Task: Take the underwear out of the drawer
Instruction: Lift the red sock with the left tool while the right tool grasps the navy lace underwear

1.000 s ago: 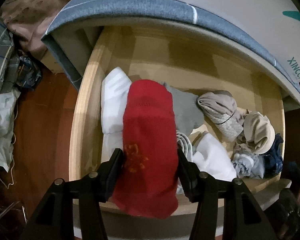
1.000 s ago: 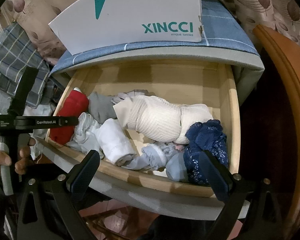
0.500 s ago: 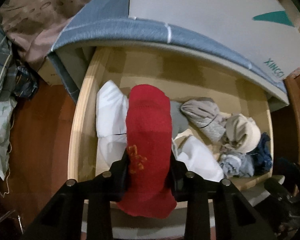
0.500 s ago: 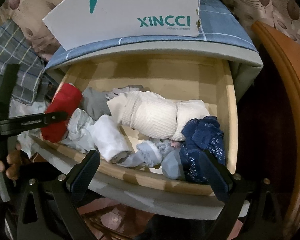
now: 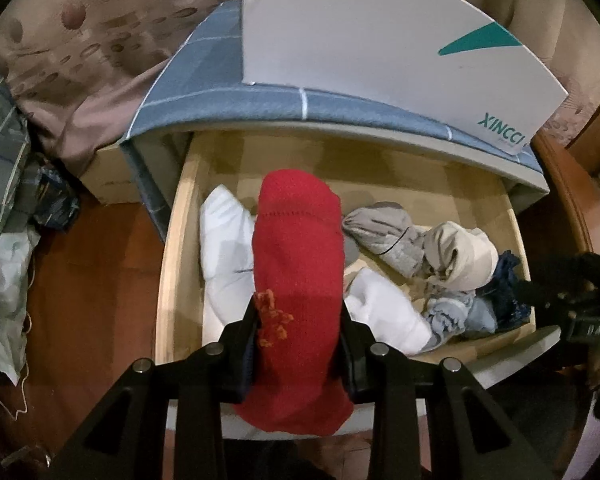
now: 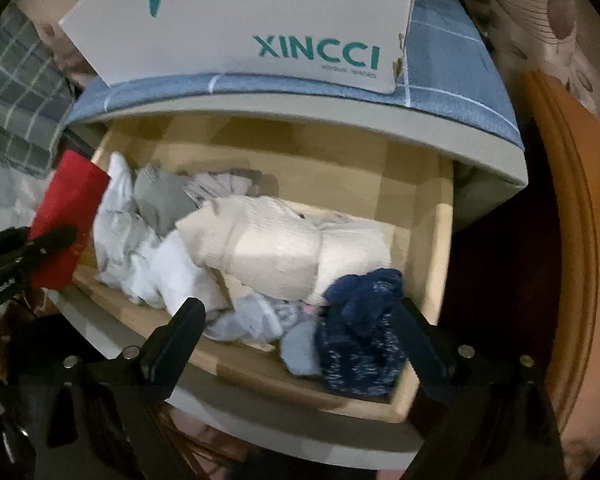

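Observation:
My left gripper [image 5: 298, 320] is shut on a rolled red garment [image 5: 296, 264] and holds it lifted above the left end of the open wooden drawer [image 5: 168, 280]. The red roll [image 6: 70, 216] also shows at the left of the right wrist view, raised over the drawer's front left corner. My right gripper [image 6: 300, 324] is open and empty above the drawer's front edge [image 6: 260, 364], over a pale blue piece [image 6: 252, 316] and beside a dark blue lace roll [image 6: 360, 332]. The drawer also holds white [image 5: 224, 248], grey [image 5: 384, 228] and cream [image 6: 276, 248] rolls.
A white XINCCI box [image 6: 260, 28] sits on the blue-covered cabinet top [image 5: 228, 108] above the drawer. An orange wooden frame [image 6: 568, 240] stands to the right. Plaid cloth [image 5: 0, 160] and bags [image 5: 0, 300] lie on the wood floor at the left.
My left gripper has closed on the red roll and lifted it up and back from the drawer. My right gripper has come a little closer to the drawer, still open.

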`<state>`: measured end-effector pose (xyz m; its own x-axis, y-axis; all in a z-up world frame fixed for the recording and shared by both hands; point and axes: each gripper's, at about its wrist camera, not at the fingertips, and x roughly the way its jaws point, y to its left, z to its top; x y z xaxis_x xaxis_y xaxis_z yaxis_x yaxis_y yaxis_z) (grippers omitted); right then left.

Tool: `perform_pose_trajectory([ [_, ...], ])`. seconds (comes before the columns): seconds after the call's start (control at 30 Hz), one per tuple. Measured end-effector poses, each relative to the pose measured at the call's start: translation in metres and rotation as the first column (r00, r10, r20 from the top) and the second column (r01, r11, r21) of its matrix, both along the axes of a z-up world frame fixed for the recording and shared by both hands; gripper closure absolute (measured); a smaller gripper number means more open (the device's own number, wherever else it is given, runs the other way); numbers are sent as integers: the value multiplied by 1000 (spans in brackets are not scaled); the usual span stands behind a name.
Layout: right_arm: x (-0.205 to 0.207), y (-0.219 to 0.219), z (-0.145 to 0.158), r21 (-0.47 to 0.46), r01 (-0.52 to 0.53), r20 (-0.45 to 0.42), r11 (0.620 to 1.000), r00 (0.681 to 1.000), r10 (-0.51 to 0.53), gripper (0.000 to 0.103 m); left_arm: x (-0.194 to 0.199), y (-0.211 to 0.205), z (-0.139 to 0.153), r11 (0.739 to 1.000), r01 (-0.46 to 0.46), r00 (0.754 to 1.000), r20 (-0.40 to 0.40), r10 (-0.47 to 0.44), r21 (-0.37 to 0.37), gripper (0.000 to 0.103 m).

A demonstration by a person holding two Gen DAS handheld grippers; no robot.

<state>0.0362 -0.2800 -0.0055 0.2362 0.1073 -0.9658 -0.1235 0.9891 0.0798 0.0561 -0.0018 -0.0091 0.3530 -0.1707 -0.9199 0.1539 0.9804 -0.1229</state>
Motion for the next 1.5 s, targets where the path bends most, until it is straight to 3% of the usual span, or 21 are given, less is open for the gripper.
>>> perform_pose_trajectory([
  [0.07, 1, -3, -3, -38, 4, -38, 999, 999, -5, 14, -2, 2, -3, 1000, -7, 1000, -2, 7, -16, 70],
  [0.2, 4, -12, -14, -47, 11, -126, 999, 992, -17, 34, -4, 2, -4, 1000, -11, 1000, 11, 11, -18, 70],
  [0.33, 8, -14, -23, -62, 4, -152, 998, 988, -13, 37, -5, 0, -4, 1000, 0, 1000, 25, 1, -21, 70],
  [0.4, 11, -11, -31, -93, -17, -167, 996, 986, 1, 44, -5, 3, -4, 1000, -2, 1000, 23, 2, -28, 70],
  [0.7, 16, -8, -66, -219, -72, -229, 973, 973, 21, 54, -6, 0, -4, 1000, 2, 999, 32, -1, -11, 70],
  [1.03, 21, -22, -88, -254, -67, -216, 965, 976, 11, 61, -6, -1, -4, 1000, 2, 999, 33, -2, -10, 70],
  [1.23, 17, -28, -96, -288, -37, -212, 957, 977, -27, 79, -7, 0, -3, 1000, 0, 999, 37, 1, -12, 70],
  [1.5, 0, -54, -76, -189, 88, -121, 978, 986, -112, 85, -8, 1, -4, 1000, -6, 999, 43, 7, -14, 70],
])
